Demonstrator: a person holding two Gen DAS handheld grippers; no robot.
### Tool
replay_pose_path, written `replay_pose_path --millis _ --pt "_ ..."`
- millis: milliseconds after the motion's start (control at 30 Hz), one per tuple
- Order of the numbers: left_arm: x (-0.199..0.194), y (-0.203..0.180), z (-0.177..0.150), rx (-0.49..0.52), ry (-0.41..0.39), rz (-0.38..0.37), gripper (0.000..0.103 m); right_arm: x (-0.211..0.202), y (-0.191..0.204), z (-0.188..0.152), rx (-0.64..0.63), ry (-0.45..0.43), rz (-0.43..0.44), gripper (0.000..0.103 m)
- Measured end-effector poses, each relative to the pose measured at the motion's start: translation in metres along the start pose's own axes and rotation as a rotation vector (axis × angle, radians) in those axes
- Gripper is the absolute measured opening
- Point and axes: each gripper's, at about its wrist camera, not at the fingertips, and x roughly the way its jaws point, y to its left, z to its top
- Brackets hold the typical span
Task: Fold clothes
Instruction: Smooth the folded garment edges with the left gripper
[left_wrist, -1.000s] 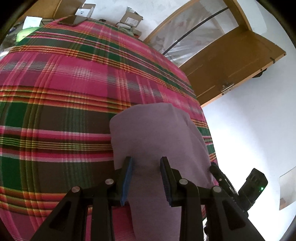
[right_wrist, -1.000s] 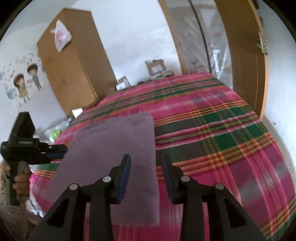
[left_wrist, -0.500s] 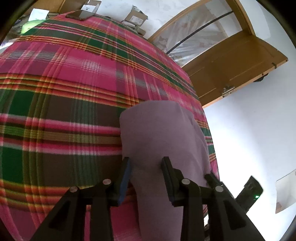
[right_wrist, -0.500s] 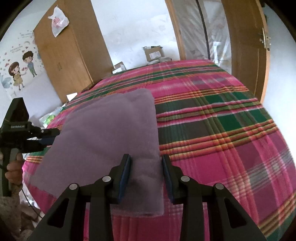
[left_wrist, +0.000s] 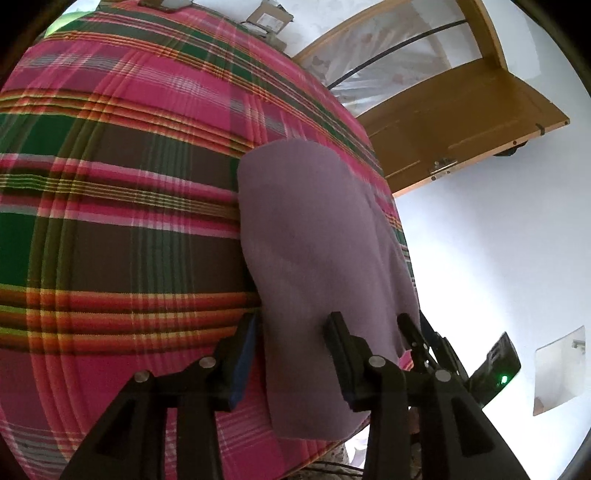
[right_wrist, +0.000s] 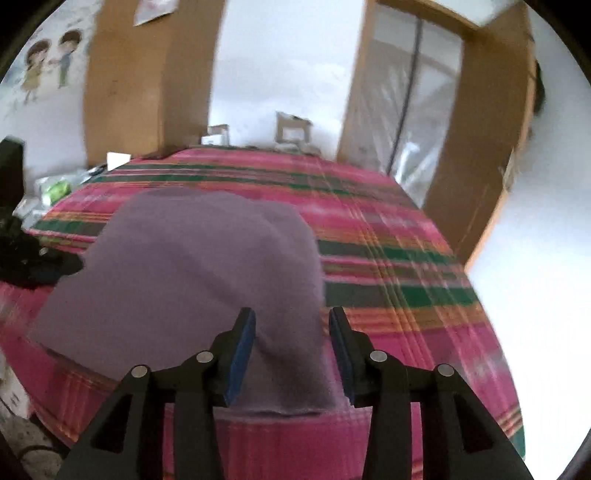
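A folded purple cloth (left_wrist: 314, 251) lies flat on the pink and green plaid bed (left_wrist: 110, 221), close to its near edge. My left gripper (left_wrist: 292, 325) hovers over the cloth's near left part, jaws opening, with fabric below the gap and neither pad pressing on it. In the right wrist view my right gripper (right_wrist: 291, 325) stands over the near right part of the cloth (right_wrist: 192, 266), jaws also opening and pads clear of it. The right gripper's fingers (left_wrist: 410, 328) show at the cloth's far side in the left wrist view.
The bed's near edge (right_wrist: 295, 435) runs just under both grippers. A wooden door (left_wrist: 443, 129) stands beyond the bed on the right, a wardrobe (right_wrist: 147, 92) on the left. Cardboard boxes (right_wrist: 291, 129) and a green bag (right_wrist: 55, 188) sit past the far side.
Both grippers have closed in on the cloth's near edge and their jaws stand wider apart. The right wrist view has swung and blurred. The cloth lies where it was.
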Motion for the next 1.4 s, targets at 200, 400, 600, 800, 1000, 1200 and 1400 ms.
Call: replay_pose_path --millis 200,400,600,800,1000,1200,1400 --pt "0.001 -0.001 -0.003 0.016 0.003 0.013 0.04 -0.02 -0.011 0.003 0.08 -0.092 0.02 0.043" --pt "-0.004 0.001 -0.009 0.034 -0.002 0.055 0.047 -0.023 0.031 0.006 -0.039 -0.124 0.203 0.043" --pt "-0.01 0.007 -0.014 0.033 -0.004 0.061 0.047 -0.004 0.072 -0.009 -0.128 -0.066 0.268 0.043" --pt "-0.013 0.009 -0.017 0.046 -0.004 0.061 0.047 -0.002 0.074 -0.02 -0.138 -0.081 0.234 0.043" --pt "-0.015 0.011 -0.021 0.048 -0.014 0.04 0.047 -0.008 0.062 -0.025 -0.131 -0.068 0.26 0.05" --pt "-0.015 0.018 -0.018 0.002 -0.004 -0.013 0.046 -0.013 0.027 -0.016 -0.024 -0.048 0.35 0.056" --pt "-0.008 0.017 -0.009 -0.006 0.02 -0.045 0.047 0.003 -0.026 0.001 0.141 0.014 0.446 0.059"
